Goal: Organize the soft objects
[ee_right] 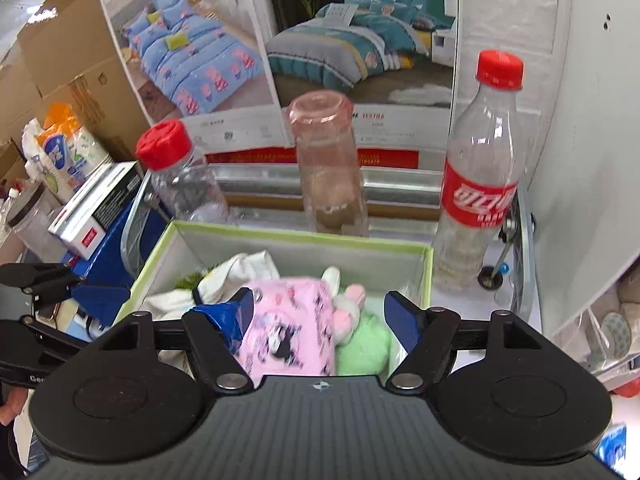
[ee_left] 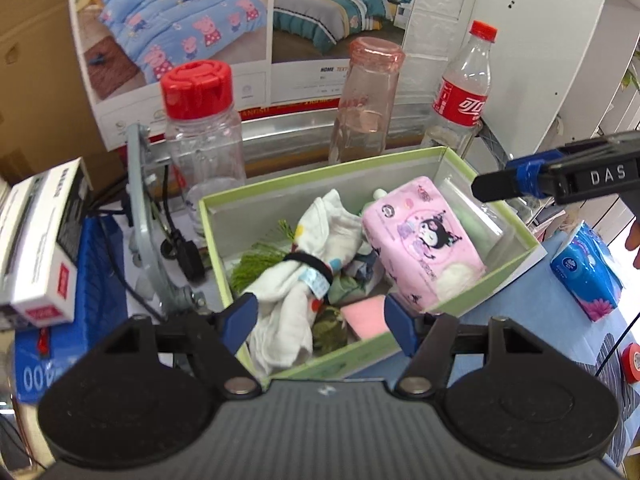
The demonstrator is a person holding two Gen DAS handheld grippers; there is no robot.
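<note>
Packing step. Left gripper (ee_left: 320, 320) and right gripper (ee_right: 320, 316) both released, empty, above box (ee_left: 516, 258). Blue tissue pack (ee_left: 586, 274) right of left jaws, outside; likely next pickup.

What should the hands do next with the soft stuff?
Probably the right gripper, open above the box, should swing out toward the blue tissue pack. That pack sits on the table outside the box, while the pink tissue pack and white cloth bundle already lie inside.
</note>
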